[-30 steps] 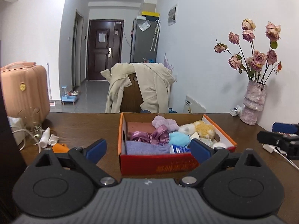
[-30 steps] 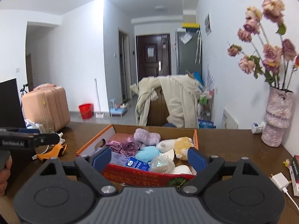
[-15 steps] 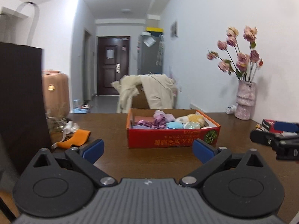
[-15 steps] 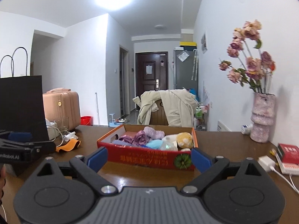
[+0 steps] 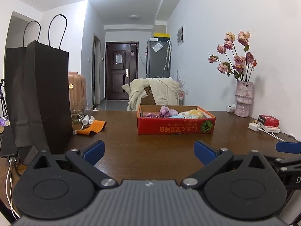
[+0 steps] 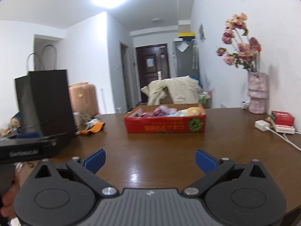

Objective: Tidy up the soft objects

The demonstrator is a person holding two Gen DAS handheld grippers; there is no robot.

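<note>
Since soft items fill the red box, I'd judge sorting near done. Left gripper & right gripper: jaws apart, empty, well short of box; orange cloth lies left of it on counter.

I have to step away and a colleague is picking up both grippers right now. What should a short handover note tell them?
Left gripper: open, empty, held low over the table, short of the box.
Right gripper: open, empty, likewise short of the box.
Red cardboard box sits mid-table, holding soft things: a purple fabric piece, a light blue item and a yellow plush.
An orange cloth lies outside the box, beside the black paper bag.
Done: most soft items appear boxed.
Left: probably the orange cloth, if it belongs with them.
</note>
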